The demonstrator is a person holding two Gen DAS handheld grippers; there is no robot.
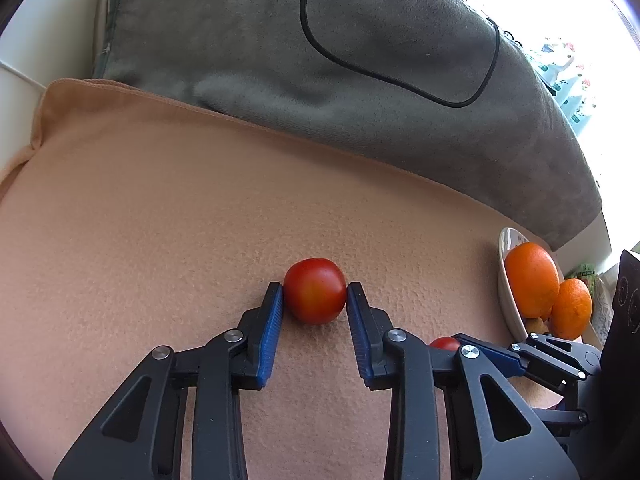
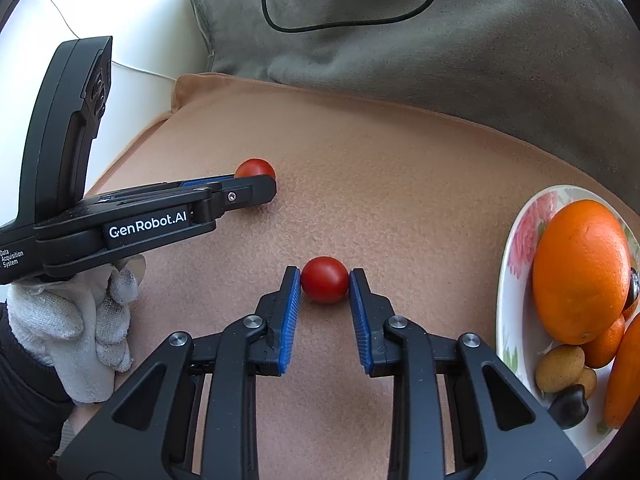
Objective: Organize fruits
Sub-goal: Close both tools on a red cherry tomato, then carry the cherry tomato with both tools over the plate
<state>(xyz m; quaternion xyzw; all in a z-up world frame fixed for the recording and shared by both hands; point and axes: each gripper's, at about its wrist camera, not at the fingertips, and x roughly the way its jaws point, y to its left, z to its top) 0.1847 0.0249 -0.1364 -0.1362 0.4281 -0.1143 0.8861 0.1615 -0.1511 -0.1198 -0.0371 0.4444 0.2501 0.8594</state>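
Left gripper [image 1: 315,292] low over peach blanket [image 1: 160,220], level, jaws grasping red tomato [image 1: 315,291] resting on blanket. Gloved hand [image 2: 80,328] holds its handle. Right gripper [image 2: 325,280] alongside, jaws touching both sides of second tomato [image 2: 325,279], also on blanket. Floral plate [image 2: 516,264] at right, cut by frame edge, carries oranges [image 2: 580,268], small brown fruits, one dark item hard to identify. Blanket fleecy, pebbled; grey plush cushion [image 1: 280,40] behind, black cable [image 1: 400,76] looped over it.
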